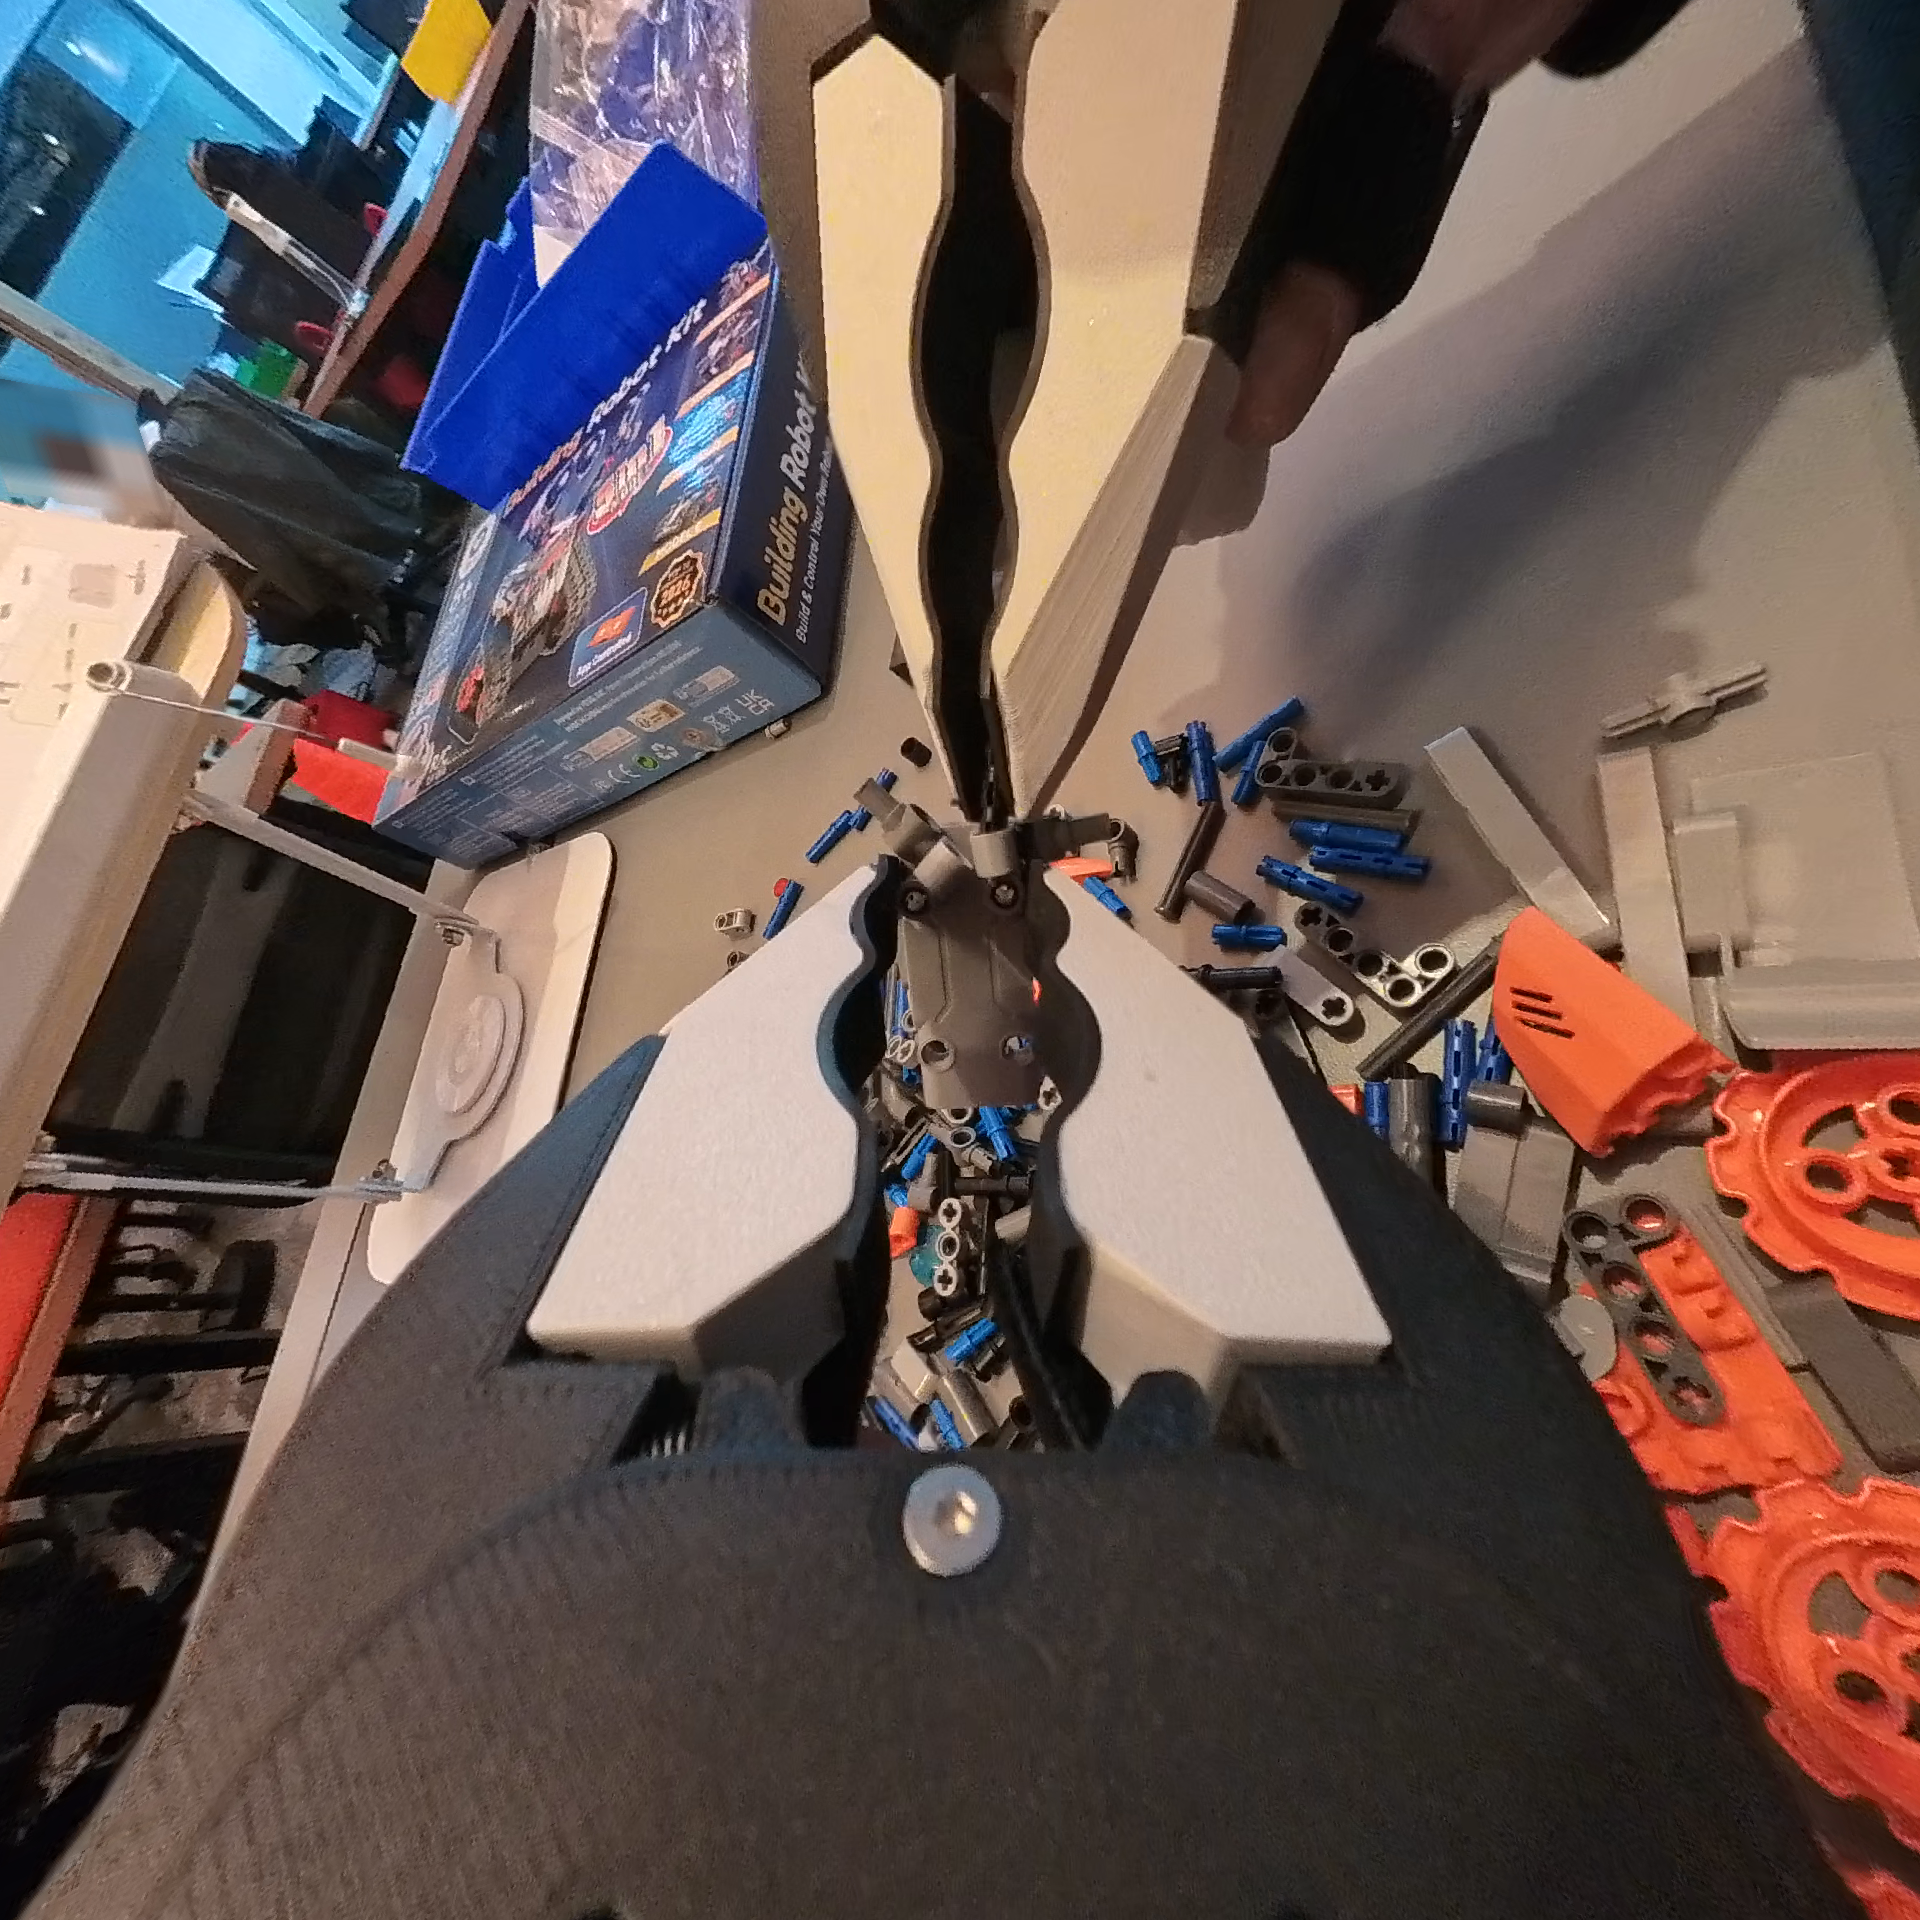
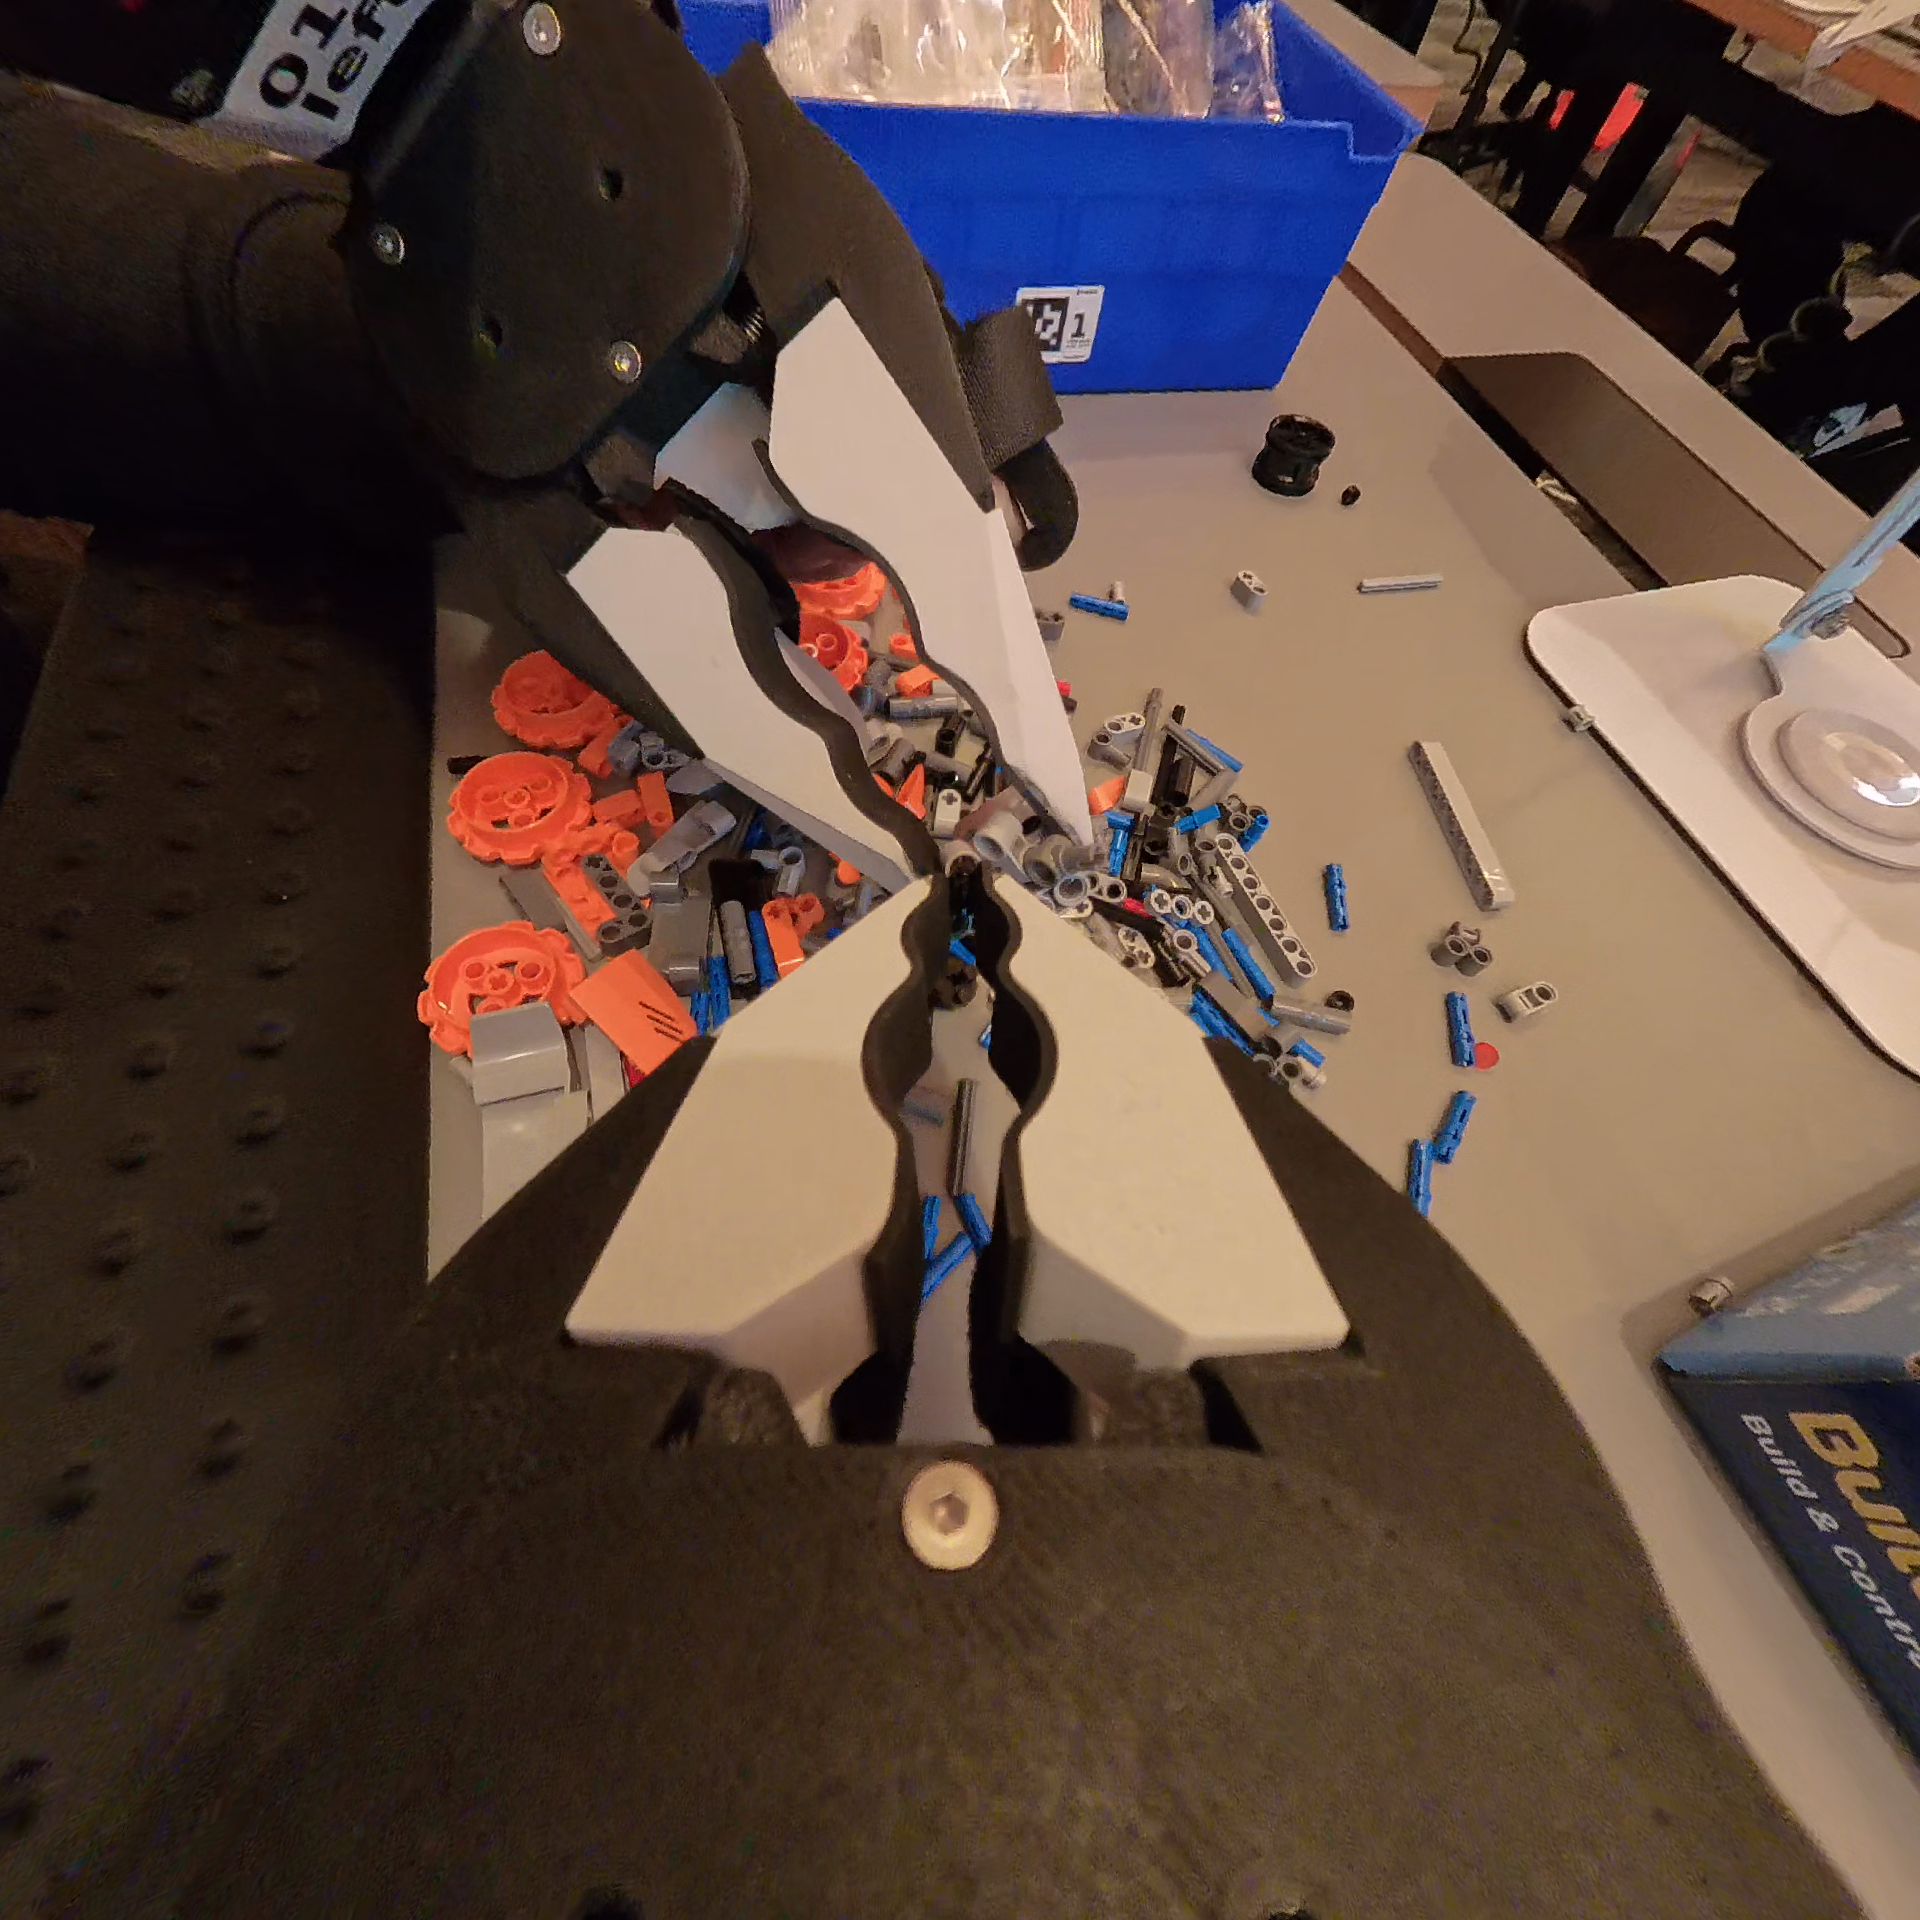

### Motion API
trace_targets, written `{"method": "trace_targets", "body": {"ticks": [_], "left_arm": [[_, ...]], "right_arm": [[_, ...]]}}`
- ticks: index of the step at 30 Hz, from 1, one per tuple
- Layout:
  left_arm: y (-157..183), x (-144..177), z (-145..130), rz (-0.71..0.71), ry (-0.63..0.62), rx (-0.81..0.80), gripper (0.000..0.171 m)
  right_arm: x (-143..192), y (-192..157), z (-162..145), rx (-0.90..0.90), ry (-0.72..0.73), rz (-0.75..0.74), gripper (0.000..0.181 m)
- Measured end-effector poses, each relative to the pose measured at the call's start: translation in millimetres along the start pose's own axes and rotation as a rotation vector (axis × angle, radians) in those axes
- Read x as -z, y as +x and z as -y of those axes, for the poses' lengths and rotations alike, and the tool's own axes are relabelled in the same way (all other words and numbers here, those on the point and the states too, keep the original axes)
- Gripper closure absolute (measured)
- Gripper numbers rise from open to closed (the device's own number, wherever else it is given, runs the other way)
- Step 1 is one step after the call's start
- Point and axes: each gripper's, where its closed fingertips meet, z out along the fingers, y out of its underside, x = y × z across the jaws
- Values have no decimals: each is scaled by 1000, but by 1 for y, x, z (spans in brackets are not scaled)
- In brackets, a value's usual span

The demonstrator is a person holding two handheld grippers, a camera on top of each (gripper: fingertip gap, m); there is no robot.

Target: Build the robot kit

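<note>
Left gripper (image 1: pixel 961 883) fingers pinch a grey motor-like block (image 1: pixel 961 997), held clear above the parts pile (image 2: pixel 935 790) on the bench (image 2: pixel 1558 1039). Right gripper (image 2: pixel 961 883) fingers nearly pressed together on a small black pin (image 2: pixel 961 868), tip-to-tip with the block, seemingly aligned to mate.

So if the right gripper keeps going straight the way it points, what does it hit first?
Probably the left gripper, whose tips sit right beyond the right gripper; the grey connector lies there too. Depth is unclear.

Blue box (image 2: pixel 1808 1475) cut by edge
</note>
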Motion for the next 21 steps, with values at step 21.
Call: {"method": "trace_targets", "body": {"ticks": [21], "left_arm": [[3,-3,-1,-11,-18,24,150]], "right_arm": [[11,3,0,-86,39,47,176]]}}
